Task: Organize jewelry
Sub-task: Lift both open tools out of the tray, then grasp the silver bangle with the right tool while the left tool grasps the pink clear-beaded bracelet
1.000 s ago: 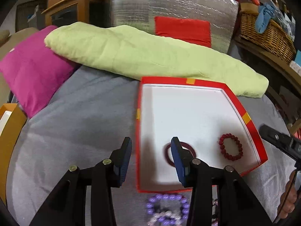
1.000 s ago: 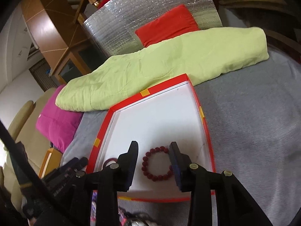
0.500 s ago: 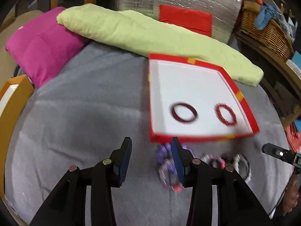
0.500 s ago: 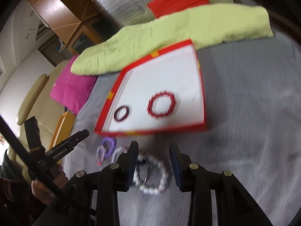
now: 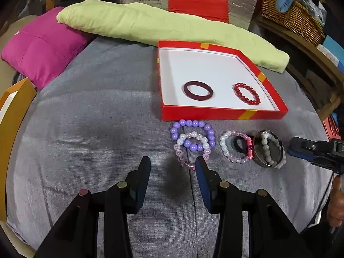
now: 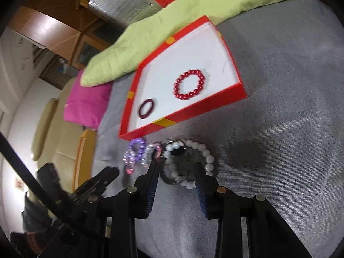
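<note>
A red box (image 5: 221, 114) (image 6: 187, 116) with a white floor holds a dark red bangle (image 5: 198, 87) (image 6: 146, 108) and a red bead bracelet (image 5: 246, 93) (image 6: 189, 84). In front of it on the grey cover lie a purple bead bracelet (image 5: 192, 135) (image 6: 137, 147), a pale pink bead bracelet (image 5: 189, 150), a white and pink bracelet (image 5: 235, 147), and a white bead bracelet (image 5: 271, 150) (image 6: 193, 164) over a metal bangle (image 6: 172, 177). My left gripper (image 5: 173, 167) is open just short of the pink bracelet. My right gripper (image 6: 176, 171) is open, its fingers either side of the white beads.
A green cushion (image 5: 163, 25) and a magenta pillow (image 5: 43, 45) lie behind the box. A wicker basket (image 5: 292, 13) stands on a shelf at the right. A wooden edge (image 5: 15, 107) borders the bed at the left. A hand (image 5: 335, 202) holds the right gripper.
Both grippers have pulled back from over the box and tilted down. They now hang over the loose bracelets in front of it. The jaws kept the same width.
</note>
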Motion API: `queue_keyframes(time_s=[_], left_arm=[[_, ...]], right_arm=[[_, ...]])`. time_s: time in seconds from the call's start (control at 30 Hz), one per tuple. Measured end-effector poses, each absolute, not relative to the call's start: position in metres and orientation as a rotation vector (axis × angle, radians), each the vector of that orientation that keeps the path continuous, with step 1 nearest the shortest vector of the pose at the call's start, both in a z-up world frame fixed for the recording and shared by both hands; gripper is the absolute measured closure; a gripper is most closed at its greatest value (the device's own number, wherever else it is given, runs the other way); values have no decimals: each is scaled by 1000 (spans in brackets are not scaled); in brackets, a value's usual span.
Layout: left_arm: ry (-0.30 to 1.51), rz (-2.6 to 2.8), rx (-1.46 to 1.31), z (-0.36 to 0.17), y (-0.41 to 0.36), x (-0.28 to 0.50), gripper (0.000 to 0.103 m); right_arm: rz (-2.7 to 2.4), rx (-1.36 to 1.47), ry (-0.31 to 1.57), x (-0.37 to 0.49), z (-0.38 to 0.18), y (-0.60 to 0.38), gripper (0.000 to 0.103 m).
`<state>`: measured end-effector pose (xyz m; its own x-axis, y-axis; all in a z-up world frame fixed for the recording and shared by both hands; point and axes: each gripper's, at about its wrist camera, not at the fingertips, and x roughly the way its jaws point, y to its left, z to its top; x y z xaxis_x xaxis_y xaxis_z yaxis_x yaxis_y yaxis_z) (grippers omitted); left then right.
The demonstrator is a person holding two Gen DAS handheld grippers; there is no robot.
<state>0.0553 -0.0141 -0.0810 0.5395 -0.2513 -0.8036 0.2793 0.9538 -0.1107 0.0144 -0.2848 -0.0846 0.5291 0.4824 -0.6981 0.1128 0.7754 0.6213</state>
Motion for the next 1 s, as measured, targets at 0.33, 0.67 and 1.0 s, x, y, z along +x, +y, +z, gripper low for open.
queue_keyframes(time_s=[0.33, 0.67, 1.0], left_arm=[[983, -364, 20, -88, -29, 70, 59], [976, -368, 57, -95, -48, 77, 79], [921, -342, 56, -85, -37, 77, 96]], right_arm=[[171, 612, 1057, 34, -99, -273, 93], [202, 565, 963, 26, -75, -280, 96], [107, 665, 885, 17, -65, -325, 96]])
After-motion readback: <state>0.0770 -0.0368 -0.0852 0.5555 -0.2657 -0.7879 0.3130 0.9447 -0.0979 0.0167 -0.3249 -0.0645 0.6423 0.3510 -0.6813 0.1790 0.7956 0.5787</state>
